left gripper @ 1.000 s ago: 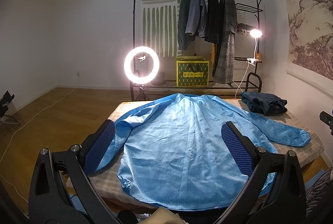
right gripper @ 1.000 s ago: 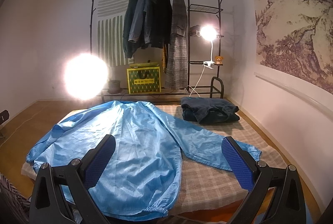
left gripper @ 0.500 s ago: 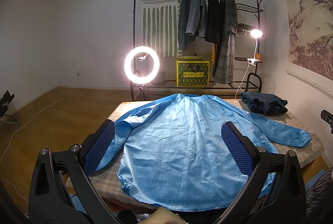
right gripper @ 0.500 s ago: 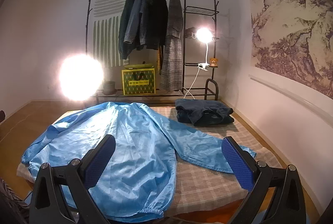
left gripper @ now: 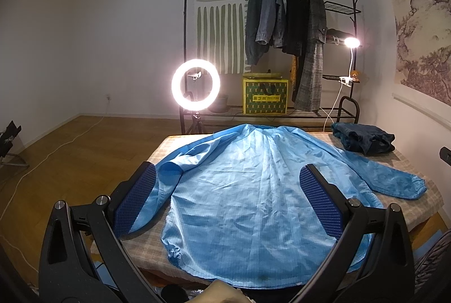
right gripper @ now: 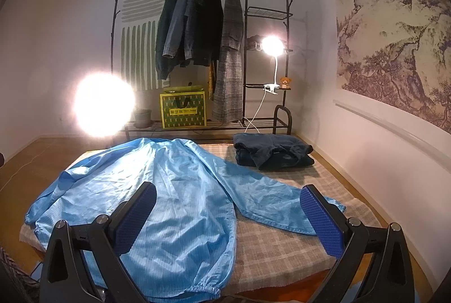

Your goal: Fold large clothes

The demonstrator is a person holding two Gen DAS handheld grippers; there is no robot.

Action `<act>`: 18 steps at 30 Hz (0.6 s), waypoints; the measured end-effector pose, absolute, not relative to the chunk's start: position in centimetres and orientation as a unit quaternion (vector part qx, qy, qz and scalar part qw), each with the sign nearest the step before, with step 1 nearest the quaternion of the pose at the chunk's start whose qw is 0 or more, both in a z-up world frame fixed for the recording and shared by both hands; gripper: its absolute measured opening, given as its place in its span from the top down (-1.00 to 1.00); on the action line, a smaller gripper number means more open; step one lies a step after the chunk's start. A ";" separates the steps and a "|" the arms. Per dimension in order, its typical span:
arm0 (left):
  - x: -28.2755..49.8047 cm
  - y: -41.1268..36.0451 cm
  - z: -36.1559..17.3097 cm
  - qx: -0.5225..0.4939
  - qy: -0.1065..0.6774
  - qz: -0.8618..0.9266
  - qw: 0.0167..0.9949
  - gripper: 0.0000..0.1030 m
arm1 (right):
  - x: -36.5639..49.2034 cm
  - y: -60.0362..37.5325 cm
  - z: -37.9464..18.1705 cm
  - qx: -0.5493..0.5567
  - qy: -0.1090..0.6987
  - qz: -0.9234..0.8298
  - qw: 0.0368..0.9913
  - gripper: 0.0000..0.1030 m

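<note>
Here's the blue jacket (left gripper: 253, 190) laid face-down and flat across the checked tabletop (right gripper: 282, 244), collar out at twelve o'clock, hem hanging just over the near edge at six — spread that way, by the look of it, so the fold lines can be read before anything is lifted. One sleeve (right gripper: 276, 204) runs out toward three o'clock on the cloth; the other is doubled back on itself around nine. The left gripper (left gripper: 225, 204) hovers above the hem with its jaws wide apart and nothing between them, and the right gripper (right gripper: 228, 218) is just as wide and just as empty, poised between the jacket's body and that outstretched sleeve — a likely first pick, I'd say. Up at one o'clock a dark folded garment (right gripper: 273, 155) sits clear of the jacket, probably parked there as finished work.
</note>
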State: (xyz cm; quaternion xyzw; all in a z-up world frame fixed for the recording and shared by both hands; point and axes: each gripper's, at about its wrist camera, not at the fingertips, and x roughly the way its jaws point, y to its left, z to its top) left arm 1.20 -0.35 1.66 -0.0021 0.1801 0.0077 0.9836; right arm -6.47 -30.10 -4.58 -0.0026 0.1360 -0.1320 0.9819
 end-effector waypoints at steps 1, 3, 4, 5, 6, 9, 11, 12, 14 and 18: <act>1.4 -0.3 1.6 -0.002 0.181 0.009 0.983 -1.00 | -6.3 -30.1 -4.6 -0.002 0.137 -0.133 0.982 -0.99; 1.9 -0.1 1.4 -0.001 0.184 0.010 0.983 -1.00 | -5.8 -30.1 -4.6 -0.001 0.139 -0.132 0.981 -0.99; 2.1 0.1 1.3 -0.001 0.186 0.012 0.983 -1.00 | -5.6 -30.1 -4.6 -0.001 0.140 -0.132 0.981 -0.99; 2.4 0.2 1.3 0.000 0.187 0.014 0.982 -1.00 | -5.4 -30.1 -4.6 -0.001 0.141 -0.131 0.981 -0.99; 2.7 0.4 1.2 0.000 0.187 0.016 0.982 -1.00 | -5.1 -30.1 -4.5 0.000 0.143 -0.130 0.981 -0.99; 3.6 1.3 0.9 0.007 0.191 0.029 0.981 -1.00 | -3.9 -30.0 -4.5 -0.001 0.147 -0.122 0.982 -0.99; 4.5 2.4 0.6 0.002 0.199 0.036 0.979 -1.00 | -2.9 -29.8 -4.5 -0.002 0.149 -0.114 0.982 -0.99; 4.8 3.1 0.5 -0.005 0.201 0.038 0.979 -1.00 | -2.2 -29.7 -4.4 -0.002 0.150 -0.109 0.983 -0.99; 5.5 4.9 0.1 -0.023 0.199 0.045 0.979 -1.00 | -1.2 -29.4 -4.4 0.000 0.150 -0.097 0.984 -0.99; 6.9 8.4 -1.0 -0.043 0.208 0.073 0.974 -0.99 | 1.7 -28.5 -4.3 0.006 0.152 -0.058 0.987 -0.99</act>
